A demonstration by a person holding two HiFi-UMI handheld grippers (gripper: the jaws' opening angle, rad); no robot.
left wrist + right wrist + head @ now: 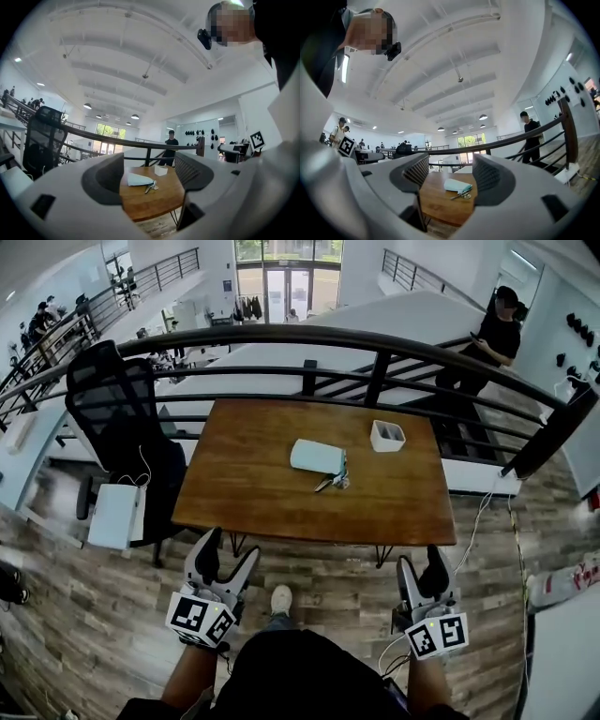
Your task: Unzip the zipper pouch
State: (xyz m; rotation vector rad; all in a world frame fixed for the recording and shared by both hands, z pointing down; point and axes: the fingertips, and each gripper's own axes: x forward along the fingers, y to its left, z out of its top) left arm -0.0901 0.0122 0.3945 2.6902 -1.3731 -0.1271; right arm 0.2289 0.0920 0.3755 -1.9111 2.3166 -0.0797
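1. Zipper pouch lies flat near the middle of the surface, slightly toward the far edge. It looks closed, but the zip line is too small to read.
2. Metal bits, probably the pull with a ring, stick out at the pouch's near right corner and touch it.
3. White box stands toward the far right corner, near the pouch but apart from it.
4. Left hand-held gripper: jaws wide apart, nothing between them. It is off the surface, short of the near edge.
5. Right hand-held gripper: also wide apart and empty, short of the near edge.
6. Judged step: approach only. Nothing is touched and unzipping has not begun.
7. Risk: the pouch is loose, so tugging the pull without pinning the pouch would likely drag the whole thing instead of opening the zip.
8. Risk: the pull is small and tangled with the ring, so wide jaws may catch the ring or slip off.
9. Risk: a dragged pouch could bump the white box.
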